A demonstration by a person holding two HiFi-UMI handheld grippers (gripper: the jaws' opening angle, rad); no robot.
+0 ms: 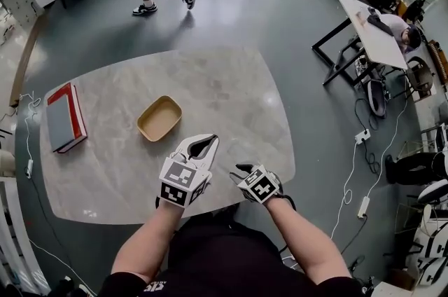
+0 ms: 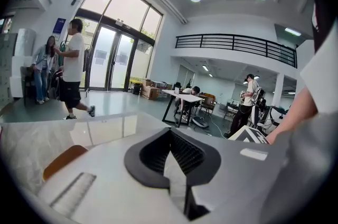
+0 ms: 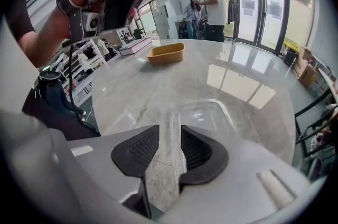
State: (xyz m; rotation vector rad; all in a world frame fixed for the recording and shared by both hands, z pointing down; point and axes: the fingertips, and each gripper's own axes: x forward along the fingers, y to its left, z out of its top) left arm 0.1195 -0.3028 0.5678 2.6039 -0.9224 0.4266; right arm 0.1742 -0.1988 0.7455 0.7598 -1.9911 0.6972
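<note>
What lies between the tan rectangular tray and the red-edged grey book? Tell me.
Only bare grey marble tabletop: the head view shows the tan rectangular tray and the red-edged grey book apart, nothing between.

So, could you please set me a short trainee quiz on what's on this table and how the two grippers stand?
1. True or false: the red-and-grey book lies inside the tan tray.
2. What lies on the table just ahead of the right gripper? A. the book B. a clear container C. the tan tray
3. Fill in: the jaws of the ___ gripper are apart.

Key
1. False: the book lies apart from the tray, near the table's edge at the head view's left.
2. B.
3. Right: the left gripper has its jaws together.
</note>
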